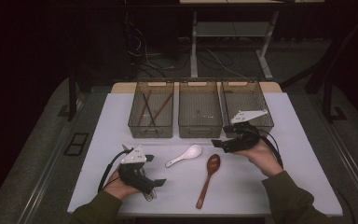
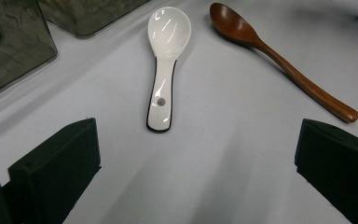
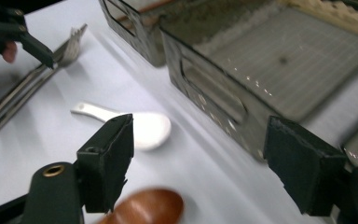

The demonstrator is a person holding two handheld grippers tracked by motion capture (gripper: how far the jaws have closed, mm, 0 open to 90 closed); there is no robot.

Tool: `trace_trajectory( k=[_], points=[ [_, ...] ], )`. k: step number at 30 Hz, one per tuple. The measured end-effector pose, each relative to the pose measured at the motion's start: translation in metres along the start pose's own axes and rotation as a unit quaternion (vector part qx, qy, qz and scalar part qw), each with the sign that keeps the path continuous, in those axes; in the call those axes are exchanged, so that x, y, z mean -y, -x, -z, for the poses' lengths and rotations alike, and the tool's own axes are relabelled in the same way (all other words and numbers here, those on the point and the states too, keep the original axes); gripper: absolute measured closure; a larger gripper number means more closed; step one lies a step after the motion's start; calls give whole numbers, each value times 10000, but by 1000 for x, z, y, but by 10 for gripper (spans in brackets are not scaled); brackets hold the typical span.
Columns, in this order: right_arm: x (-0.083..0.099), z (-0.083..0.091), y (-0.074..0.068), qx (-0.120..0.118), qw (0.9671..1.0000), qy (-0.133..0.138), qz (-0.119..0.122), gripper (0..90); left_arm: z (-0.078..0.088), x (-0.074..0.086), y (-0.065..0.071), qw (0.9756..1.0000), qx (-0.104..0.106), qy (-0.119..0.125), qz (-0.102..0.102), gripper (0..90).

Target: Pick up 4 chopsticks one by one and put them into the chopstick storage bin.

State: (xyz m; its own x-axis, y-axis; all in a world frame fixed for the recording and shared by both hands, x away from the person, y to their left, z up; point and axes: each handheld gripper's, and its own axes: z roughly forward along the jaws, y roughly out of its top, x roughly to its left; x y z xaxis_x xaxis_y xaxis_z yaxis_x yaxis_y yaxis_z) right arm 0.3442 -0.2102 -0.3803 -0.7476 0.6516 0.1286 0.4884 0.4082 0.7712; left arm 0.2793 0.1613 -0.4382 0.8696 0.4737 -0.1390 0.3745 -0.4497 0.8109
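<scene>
Brown wooden spoon (image 1: 209,179) lies on the white worktop (image 1: 242,186) beside the white ceramic spoon (image 1: 184,155); the right hand-held gripper (image 3: 198,163), jaws spread and empty, hovers over its bowl. Descending crooked could nudge either spoon. Left hand-held gripper (image 2: 191,154) gapes, empty. Farther off, forks (image 3: 32,88) look blurred beneath it.

This looks like a lab or test room, not a kitchen. A plain white table (image 1: 279,186) stands on grey carpet in a dark room, three identical wire bins (image 1: 200,109) lined up along its far edge. Behind it, loose cables (image 1: 154,60) trail under a bare desk frame (image 1: 230,32).
</scene>
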Motion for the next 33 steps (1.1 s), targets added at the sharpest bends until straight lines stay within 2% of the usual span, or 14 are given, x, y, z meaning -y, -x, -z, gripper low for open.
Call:
trace_trajectory(
  k=[8,16,22,28,33],
  points=[
    [31,24,9,201,9996,-140,-136,350,0,0,0,10000,10,8,-14,0],
    [62,43,20,365,9979,-320,-428,468,0,0,1,10000,9,-2,-33,0],
    [80,51,26,716,9952,-504,-431,563,1,0,0,10000,4,-26,-48,0],
    [96,60,31,918,9927,-642,-449,646,1,0,0,10000,4,-23,-49,0],
    [108,64,39,955,9904,-769,-632,724,1,0,0,10000,2,-39,-55,0]
  ],
)
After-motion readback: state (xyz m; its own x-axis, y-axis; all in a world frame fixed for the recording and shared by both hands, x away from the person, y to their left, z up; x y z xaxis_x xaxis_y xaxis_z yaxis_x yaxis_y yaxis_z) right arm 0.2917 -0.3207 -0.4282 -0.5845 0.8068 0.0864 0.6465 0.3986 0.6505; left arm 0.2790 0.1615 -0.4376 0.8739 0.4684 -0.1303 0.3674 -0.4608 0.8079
